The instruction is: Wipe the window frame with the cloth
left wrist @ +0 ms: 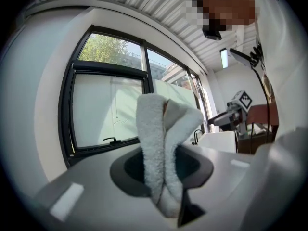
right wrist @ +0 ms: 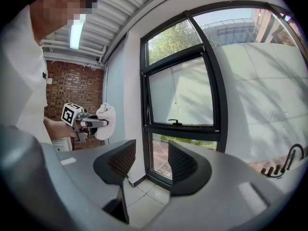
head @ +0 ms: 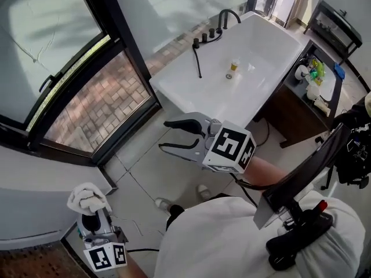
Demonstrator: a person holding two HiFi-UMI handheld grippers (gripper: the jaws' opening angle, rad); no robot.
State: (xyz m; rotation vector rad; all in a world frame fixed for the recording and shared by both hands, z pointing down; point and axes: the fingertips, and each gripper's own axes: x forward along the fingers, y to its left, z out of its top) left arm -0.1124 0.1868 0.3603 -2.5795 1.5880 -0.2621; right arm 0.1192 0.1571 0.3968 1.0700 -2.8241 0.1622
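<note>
1. The left claw (left wrist: 162, 170) is clamped on a fluffy white terry cloth (left wrist: 156, 129), which is folded upright so that a padded edge projects forward for rubbing.
2. The black metal window frame (right wrist: 144, 90) stands well apart from the cloth, so wiping looks not yet begun.
3. The right claw (right wrist: 147, 165) is spread wide and empty, aimed at the window, probably just kept clear.

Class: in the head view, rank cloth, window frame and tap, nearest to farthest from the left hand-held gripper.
1. Cloth, held in the left hand-held gripper, bottom left.
2. Window frame, upper left.
3. Tap, top centre, on the tub.
</note>
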